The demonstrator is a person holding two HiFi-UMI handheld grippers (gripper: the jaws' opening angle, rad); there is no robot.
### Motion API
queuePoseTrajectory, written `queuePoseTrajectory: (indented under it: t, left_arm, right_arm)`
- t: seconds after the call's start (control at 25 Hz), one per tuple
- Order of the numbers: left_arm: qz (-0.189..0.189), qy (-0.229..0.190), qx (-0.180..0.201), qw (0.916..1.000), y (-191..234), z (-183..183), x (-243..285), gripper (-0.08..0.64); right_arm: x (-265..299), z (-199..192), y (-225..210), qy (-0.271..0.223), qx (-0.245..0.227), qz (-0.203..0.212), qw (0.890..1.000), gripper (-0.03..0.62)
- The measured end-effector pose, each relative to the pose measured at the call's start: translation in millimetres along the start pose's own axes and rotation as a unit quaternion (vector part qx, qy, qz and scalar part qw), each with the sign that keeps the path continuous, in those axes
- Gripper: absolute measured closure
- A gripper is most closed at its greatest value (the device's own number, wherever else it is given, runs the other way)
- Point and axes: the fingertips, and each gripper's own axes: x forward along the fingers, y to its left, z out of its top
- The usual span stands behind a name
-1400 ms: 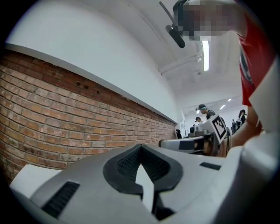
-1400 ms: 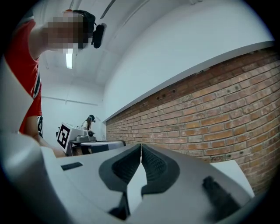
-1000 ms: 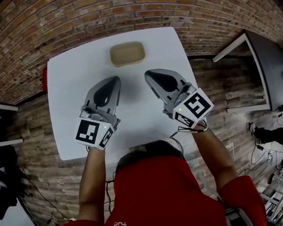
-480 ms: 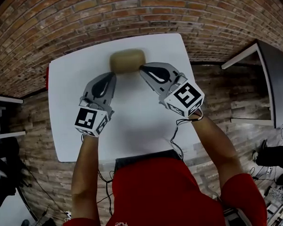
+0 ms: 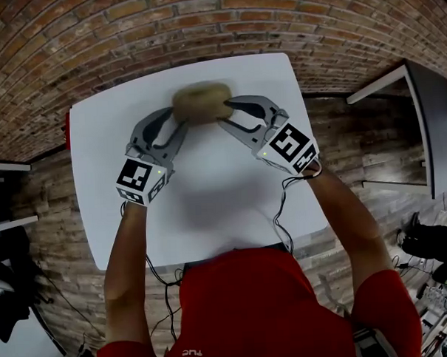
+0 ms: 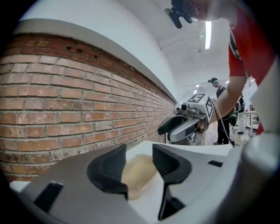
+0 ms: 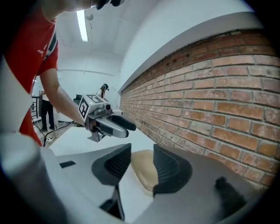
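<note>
Item: one white table (image 5: pixel 210 204), square top with rounded corners, standing on a plank floor (image 5: pixel 39 197) close against a brick wall (image 5: pixel 92 39). On it we count one tan dish (image 5: pixel 202 101), rounded, blurred, near the far edge. We note a small red thing (image 5: pixel 66 130) at the table's left edge, unidentified.

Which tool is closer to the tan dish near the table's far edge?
Right, but only narrowly. The right tool has its open jaws straddling the right end of the tan dish. The left tool is at the left end, jaws also open.
</note>
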Motion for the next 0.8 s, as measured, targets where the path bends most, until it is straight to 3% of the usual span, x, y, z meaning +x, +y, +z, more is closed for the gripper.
queuePoseTrajectory:
  t: [0.04, 0.2, 0.36, 0.52, 0.8]
  left_arm:
    - [-0.013, 0.003, 0.0, 0.9999, 2, -4, 3, 0.354]
    - [-0.06, 0.028, 0.016, 0.9977, 10, -20, 17, 0.172]
    - [-0.111, 0.081, 0.053, 0.9891, 20, -46, 32, 0.067]
    - [-0.154, 0.136, 0.104, 0.9731, 29, -72, 46, 0.02]
    - [-0.216, 0.209, 0.15, 0.9419, 35, -114, 65, 0.0]
  right_arm:
    - [5, -5, 0, 0.015, -0.008, 0.008, 1.0, 0.437]
    - [23, -30, -3, 0.077, -0.054, 0.03, 0.995, 0.356]
    - [36, -59, -11, 0.137, -0.106, 0.049, 0.984, 0.318]
    - [44, -84, -16, 0.184, -0.184, 0.066, 0.963, 0.304]
    - [53, -113, -22, 0.223, -0.283, 0.08, 0.929, 0.304]
